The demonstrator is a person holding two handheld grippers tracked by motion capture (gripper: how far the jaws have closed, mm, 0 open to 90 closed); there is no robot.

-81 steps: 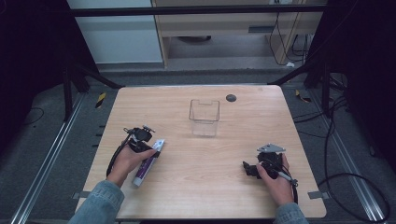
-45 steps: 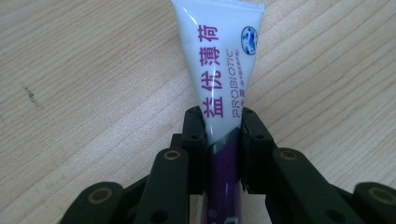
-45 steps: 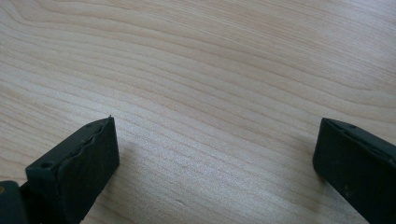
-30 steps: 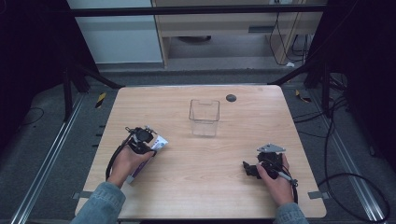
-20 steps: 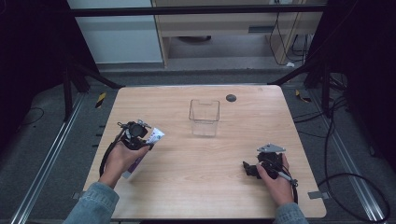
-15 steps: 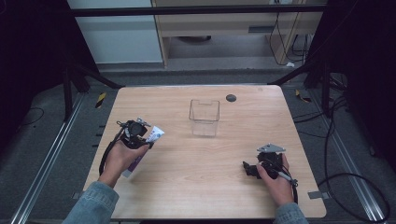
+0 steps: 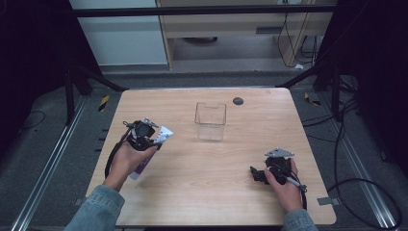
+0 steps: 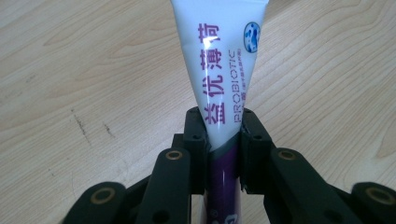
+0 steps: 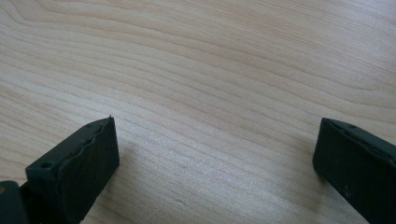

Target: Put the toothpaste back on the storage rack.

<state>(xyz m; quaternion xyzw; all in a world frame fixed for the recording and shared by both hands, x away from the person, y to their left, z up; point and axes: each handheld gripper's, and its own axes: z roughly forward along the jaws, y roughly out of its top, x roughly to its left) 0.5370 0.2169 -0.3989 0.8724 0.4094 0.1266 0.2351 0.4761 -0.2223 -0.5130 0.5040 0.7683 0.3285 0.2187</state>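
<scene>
A white and purple toothpaste tube (image 8: 224, 84) is clamped between the black jaws of my left gripper (image 8: 218, 126), with its flat crimped end pointing away from me. In the high view the left gripper (image 7: 150, 136) holds the tube (image 7: 162, 136) lifted above the left part of the wooden table (image 7: 183, 192), the purple cap end slanting down toward the person's hand. My right gripper (image 7: 257, 174) rests low at the table's right front. Its jaws (image 9: 212, 158) stand wide apart over bare wood, nothing between them.
A clear plastic box (image 7: 210, 120) stands upright near the middle back of the table. A small dark round disc (image 7: 237, 101) lies behind it near the far edge. Metal rails and cables run along the floor on both sides.
The left gripper closed on the tube that lay on the table and lifted it; the tube now hangs tilted off the wood. The right gripper has not moved.
</scene>
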